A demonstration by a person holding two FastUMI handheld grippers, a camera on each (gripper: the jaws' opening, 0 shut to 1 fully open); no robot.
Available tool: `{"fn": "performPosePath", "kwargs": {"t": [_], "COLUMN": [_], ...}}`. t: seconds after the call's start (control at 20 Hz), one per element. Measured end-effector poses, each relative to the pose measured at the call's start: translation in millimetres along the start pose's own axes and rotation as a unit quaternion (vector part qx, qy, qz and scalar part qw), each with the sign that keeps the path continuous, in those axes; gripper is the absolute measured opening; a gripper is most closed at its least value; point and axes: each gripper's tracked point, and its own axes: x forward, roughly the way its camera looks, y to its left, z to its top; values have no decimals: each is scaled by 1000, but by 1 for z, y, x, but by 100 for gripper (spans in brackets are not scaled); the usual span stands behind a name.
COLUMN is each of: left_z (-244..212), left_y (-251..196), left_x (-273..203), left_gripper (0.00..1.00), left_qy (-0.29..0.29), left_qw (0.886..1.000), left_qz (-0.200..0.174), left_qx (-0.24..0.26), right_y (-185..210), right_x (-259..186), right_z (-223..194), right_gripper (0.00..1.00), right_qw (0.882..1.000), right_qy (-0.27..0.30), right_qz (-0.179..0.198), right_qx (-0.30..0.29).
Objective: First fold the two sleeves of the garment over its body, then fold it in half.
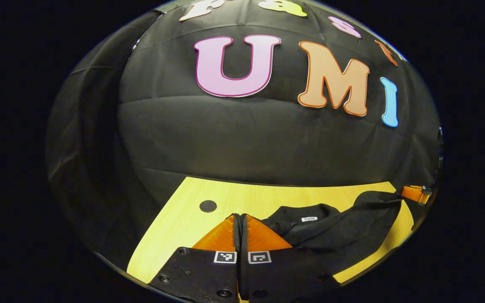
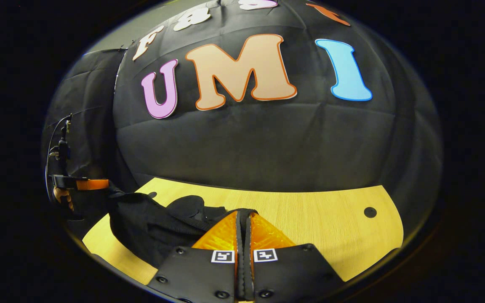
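The black garment [image 1: 335,235] hangs bunched over the yellow wooden table [image 1: 183,223], stretched between both grippers, its white collar label [image 1: 309,219] facing me. My left gripper [image 1: 240,217] is shut, with a thin edge of black cloth pinched between its orange fingers. At the far right edge of the left gripper view, the right gripper [image 1: 415,193] holds the other end. In the right gripper view, my right gripper [image 2: 244,211] is shut on the garment [image 2: 150,227], which runs leftward to the left gripper [image 2: 91,184] and the hand [image 2: 61,195] holding it.
The table [image 2: 331,219] reaches back to the black cloth wall. A small black hole [image 1: 208,205] marks the tabletop at the left, and another hole [image 2: 369,211] shows at the right in the right gripper view. A cable [image 2: 59,139] rises from the left gripper.
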Motion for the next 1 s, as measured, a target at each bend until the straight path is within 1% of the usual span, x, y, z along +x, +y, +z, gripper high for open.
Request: {"fn": "performPosePath", "kwargs": {"t": [0.05, 0.1, 0.15, 0.2, 0.25, 0.3, 0.35, 0.4, 0.45, 0.5, 0.55, 0.6, 0.65, 0.7, 0.75, 0.8, 0.85, 0.9, 0.95, 1.0], "left_z": [-1, 0, 4, 12, 27, 37, 51, 65, 72, 77, 86, 95, 105, 114, 120, 124, 125, 124, 121, 114], "left_y": [1, 6, 17, 25, 26, 26, 25, 24, 25, 25, 23, 20, 16, 12, 7, 1, -5, -8, -10, -12], "left_x": [5, 7, 10, 10, 13, 1, -6, -17, -27, -38, -50, -67, -91, -117, -141, -164, -186, -208, -226, -243], "left_gripper": [0, 0, 0, 4, 51, 97, 95, 95, 95, 100, 100, 100, 96, 100, 100, 100, 95, 95, 95, 99], "left_qy": [1, 1, -9, -27, -49, -76, -98, -112, -126, -135, -148, -167, -189, -212, -233, -252, -266, -278, -285, -286], "left_qw": [1000, 1000, 999, 997, 996, 994, 993, 990, 988, 986, 984, 981, 978, 973, 969, 965, 961, 958, 956, 956], "left_qz": [4, 18, 46, 62, 70, 69, 69, 73, 80, 84, 86, 85, 82, 78, 72, 61, 51, 44, 39, 34], "left_qx": [4, 9, 17, 23, 22, 23, 26, 31, 40, 43, 45, 44, 41, 40, 40, 44, 49, 52, 54, 51], "right_y": [-2, -5, -11, -21, -29, -33, -31, -31, -31, -28, -24, -19, -15, -9, -2, 5, 12, 16, 25, 33], "right_x": [4, 7, 6, 6, 5, 1, -4, -13, -21, -33, -49, -69, -93, -119, -147, -174, -199, -222, -240, -256], "right_z": [-1, -2, -3, -1, 0, 12, 20, 28, 36, 42, 50, 58, 66, 73, 77, 81, 82, 78, 71, 62], "right_gripper": [2, 0, 5, 28, 52, 75, 98, 100, 100, 100, 100, 100, 100, 98, 100, 98, 98, 100, 97, 98], "right_qw": [1000, 1000, 1000, 999, 998, 997, 996, 995, 994, 992, 990, 987, 983, 978, 974, 969, 963, 959, 958, 958], "right_qy": [1, 4, 11, 5, -10, -26, -40, -55, -71, -86, -105, -131, -155, -178, -198, -224, -243, -256, -261, -259], "right_qz": [-2, -7, -25, -48, -69, -77, -78, -83, -87, -89, -91, -94, -99, -104, -107, -108, -114, -120, -120, -121], "right_qx": [0, 1, 5, 3, -1, -2, 0, -1, -1, -2, -4, -4, -4, -1, 2, 1, 0, -3, -4, -7]}}
